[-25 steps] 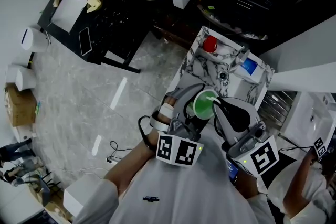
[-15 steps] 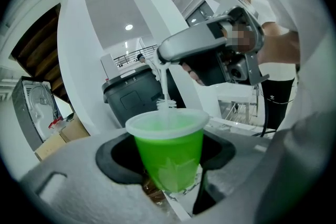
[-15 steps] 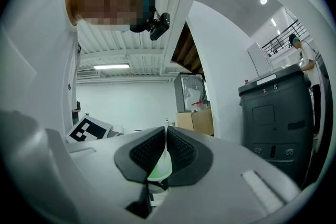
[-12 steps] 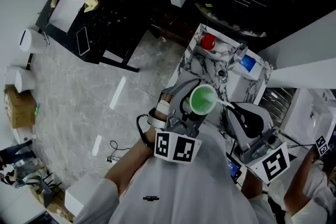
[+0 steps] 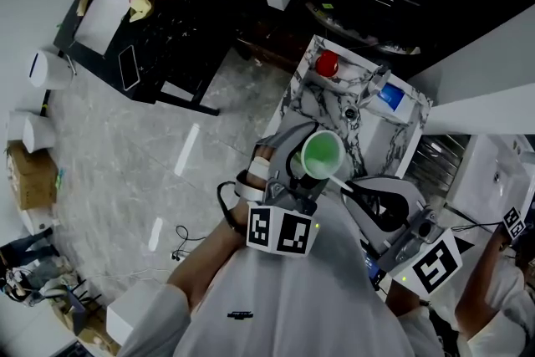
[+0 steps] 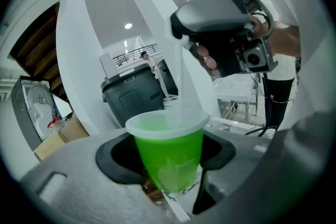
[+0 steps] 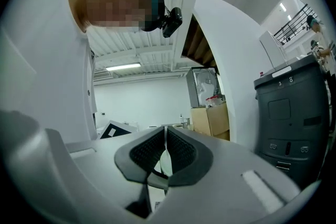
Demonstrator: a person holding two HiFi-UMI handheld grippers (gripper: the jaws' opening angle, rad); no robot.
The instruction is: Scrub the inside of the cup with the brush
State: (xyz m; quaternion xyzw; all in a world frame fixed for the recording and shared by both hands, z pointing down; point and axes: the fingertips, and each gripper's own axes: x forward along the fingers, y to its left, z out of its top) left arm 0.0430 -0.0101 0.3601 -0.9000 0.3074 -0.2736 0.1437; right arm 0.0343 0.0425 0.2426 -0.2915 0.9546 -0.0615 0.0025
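Your left gripper (image 5: 303,173) had its fingers (image 6: 118,157) clamped on the green cup (image 5: 320,152). Your right gripper (image 7: 165,152) pinched the brush (image 5: 341,180), which reached into the cup.

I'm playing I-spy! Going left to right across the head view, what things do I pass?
First a white cylinder → black table → green plastic cup → blue-and-white item.

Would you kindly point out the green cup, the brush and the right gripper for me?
green cup (image 6: 168,155): left gripper view, on its side wall.
brush (image 6: 178,77): left gripper view, on its handle above the cup.
right gripper (image 7: 166,147): right gripper view, between its shut fingers.
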